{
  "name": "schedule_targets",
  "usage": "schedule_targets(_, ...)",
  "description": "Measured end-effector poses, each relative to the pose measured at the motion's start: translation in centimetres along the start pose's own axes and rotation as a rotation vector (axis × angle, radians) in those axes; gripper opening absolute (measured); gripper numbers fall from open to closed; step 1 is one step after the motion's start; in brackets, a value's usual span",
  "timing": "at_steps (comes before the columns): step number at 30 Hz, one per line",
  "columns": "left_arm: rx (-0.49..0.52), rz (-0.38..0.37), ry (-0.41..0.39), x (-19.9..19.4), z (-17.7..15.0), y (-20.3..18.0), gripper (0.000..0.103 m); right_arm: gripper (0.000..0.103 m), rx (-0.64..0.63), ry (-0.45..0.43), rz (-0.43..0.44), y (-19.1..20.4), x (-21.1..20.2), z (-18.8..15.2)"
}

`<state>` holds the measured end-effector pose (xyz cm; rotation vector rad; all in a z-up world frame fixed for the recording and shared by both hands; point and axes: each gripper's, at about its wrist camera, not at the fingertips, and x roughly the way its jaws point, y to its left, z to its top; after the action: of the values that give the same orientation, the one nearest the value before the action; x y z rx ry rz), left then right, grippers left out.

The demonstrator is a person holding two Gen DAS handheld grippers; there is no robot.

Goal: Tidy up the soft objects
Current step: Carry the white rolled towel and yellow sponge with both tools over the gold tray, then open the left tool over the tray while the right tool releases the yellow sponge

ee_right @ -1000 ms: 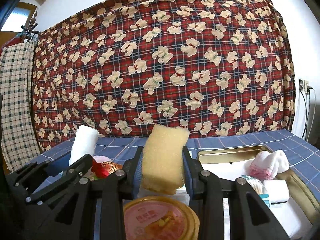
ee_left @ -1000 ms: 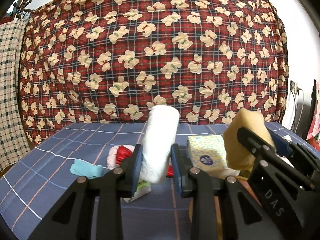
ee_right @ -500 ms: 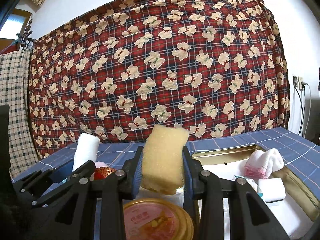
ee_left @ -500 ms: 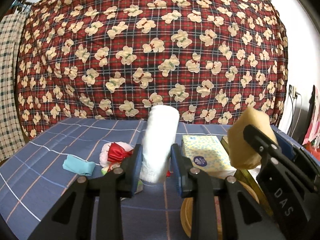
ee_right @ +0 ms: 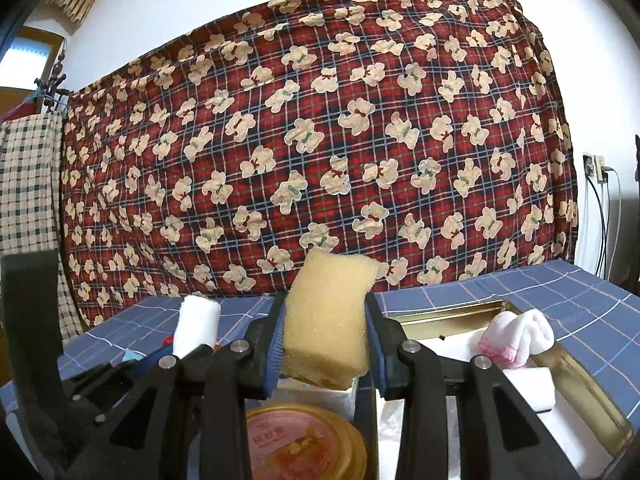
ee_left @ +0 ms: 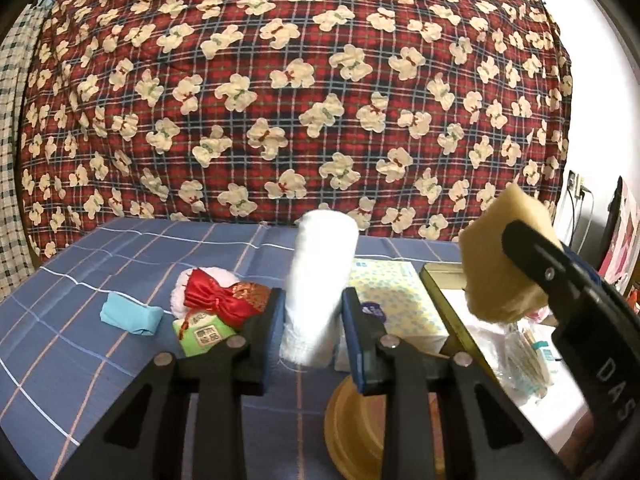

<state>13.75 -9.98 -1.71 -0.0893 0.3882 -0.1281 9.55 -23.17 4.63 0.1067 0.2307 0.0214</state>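
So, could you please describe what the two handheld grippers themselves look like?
Both the left gripper and the right gripper are matte black plastic linkages with silver rivets and blue-padded fingers. The right one's side reads "DAS" in the left view. No hands, sleeves or cables show.

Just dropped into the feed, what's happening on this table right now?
A person is sorting soft items with two handheld claws. The left claw is clamped on a rolled white towel, held upright above the blue checked cloth. The right claw grips a yellow sponge near the gold tin, where a white and pink sock already lies.
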Motion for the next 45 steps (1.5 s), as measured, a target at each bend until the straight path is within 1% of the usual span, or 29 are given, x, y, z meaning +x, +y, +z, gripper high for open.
schedule_targets(5, 0.008, -0.037, 0.011, -0.3, 0.8, -1.0, 0.027, 0.038, -0.004, -0.001, -0.002, -0.1, -0.2, 0.2)
schedule_targets(9, 0.024, -0.06, 0.014, -0.6, 1.3, -2.3, 0.027, 0.038, 0.001, 0.003, -0.007, -1.1, -0.4, 1.0)
schedule_targets(16, 0.068, -0.082, 0.048, -0.2, 2.1, -5.1, 0.027, 0.039, 0.021, 0.032, -0.023, -3.9, -0.3, 2.3)
schedule_targets(25, 0.119, -0.129, 0.094, 0.4, 2.9, -9.2, 0.027, 0.039, 0.049, 0.075, -0.087, -8.7, -0.1, 3.3)
schedule_targets(34, 0.168, -0.171, 0.142, 1.4, 3.1, -13.2, 0.027, 0.039, 0.094, 0.127, -0.148, -13.0, 0.1, 3.3)
schedule_targets(40, 0.199, -0.18, 0.179, 2.3, 2.9, -14.9, 0.027, 0.039, 0.099, 0.167, -0.171, -14.6, 0.4, 3.0)
schedule_targets(45, 0.204, -0.184, 0.21, 3.2, 2.7, -15.4, 0.027, 0.039, 0.105, 0.186, -0.183, -15.3, 0.6, 2.8)
